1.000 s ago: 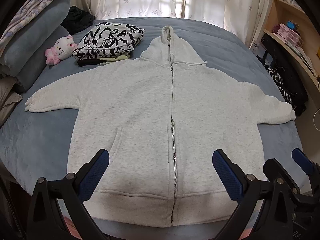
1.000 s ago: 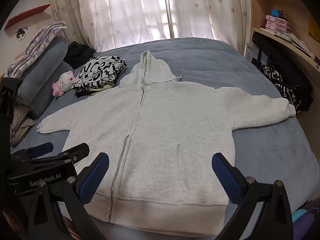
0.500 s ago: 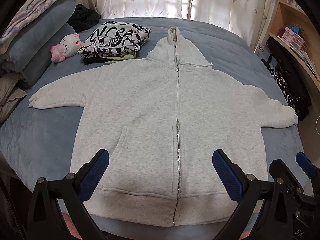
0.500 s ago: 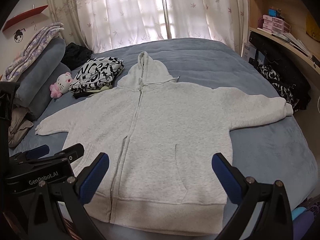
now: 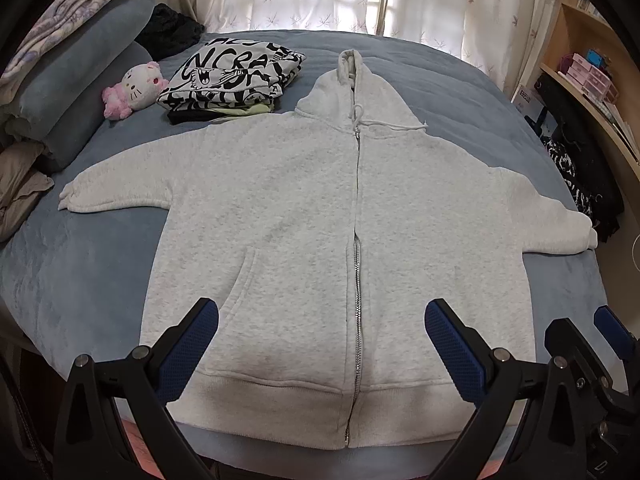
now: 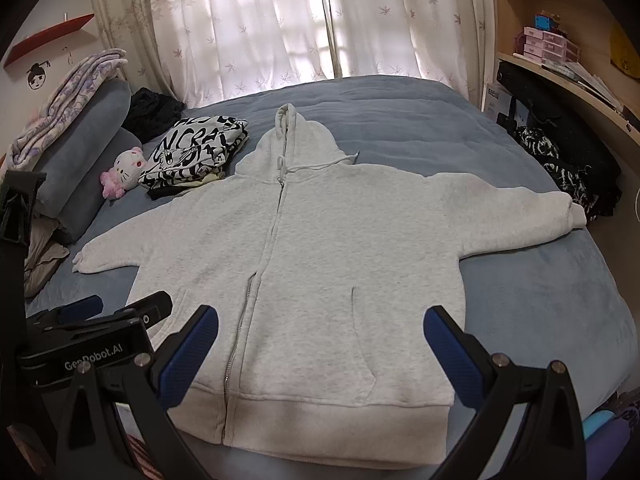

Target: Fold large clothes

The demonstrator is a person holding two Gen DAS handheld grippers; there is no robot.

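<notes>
Hoodie [image 5: 304,220] lies flat, zipped, sleeves spread on bed [image 5: 80,264].

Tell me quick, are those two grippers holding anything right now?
Left gripper: open, holding nothing, above the grey hoodie.
Right gripper: open, holding nothing, also above the hoodie.

Blue bed [image 6: 540,280], sheer curtains [image 6: 280,28], wooden shelves [image 6: 560,64]

The left gripper [image 5: 320,336] and right gripper [image 6: 320,340] look alike: black angular arms studded with round silver screws, each finger [image 5: 188,344] faced with a blue textured pad. White "GenRobot.AI" lettering [image 6: 94,361] marks the left gripper's black housing
</notes>
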